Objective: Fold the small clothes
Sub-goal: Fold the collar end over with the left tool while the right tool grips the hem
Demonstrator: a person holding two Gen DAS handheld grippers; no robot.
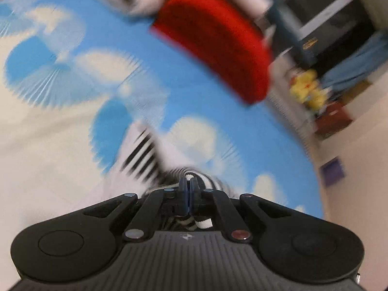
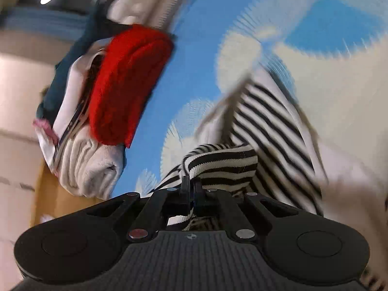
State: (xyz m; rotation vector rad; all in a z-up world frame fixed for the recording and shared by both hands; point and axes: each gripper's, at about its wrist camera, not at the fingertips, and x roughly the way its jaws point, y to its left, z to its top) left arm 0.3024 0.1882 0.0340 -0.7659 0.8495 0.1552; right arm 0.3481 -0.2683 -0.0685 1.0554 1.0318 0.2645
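Gripping now: you have both grippers clamped on one striped garment, black and cream, so neither hand is nearer than the other.
Left gripper: your fingers are pressed together on a fold of the stripes, which bunch up right at the tips and show again beneath the jaws.
Right gripper: your fingers are closed on a rolled edge of the same cloth; the bulk of it runs ahead and to the right of the tips.
Key relation: the garment trails forward from your fingers, its long axis leading away up and right in the right wrist view. Judging from that, your next fold should carry the held edge along that line.
Surface: you are working over a sheet printed with blue sky and white clouds; blur hides any creases.
Stack beyond: a red knit piece sits against pale folded clothes, well apart from your stripes.
Room: a yellow toy and dark furniture lie past the sheet's edge.
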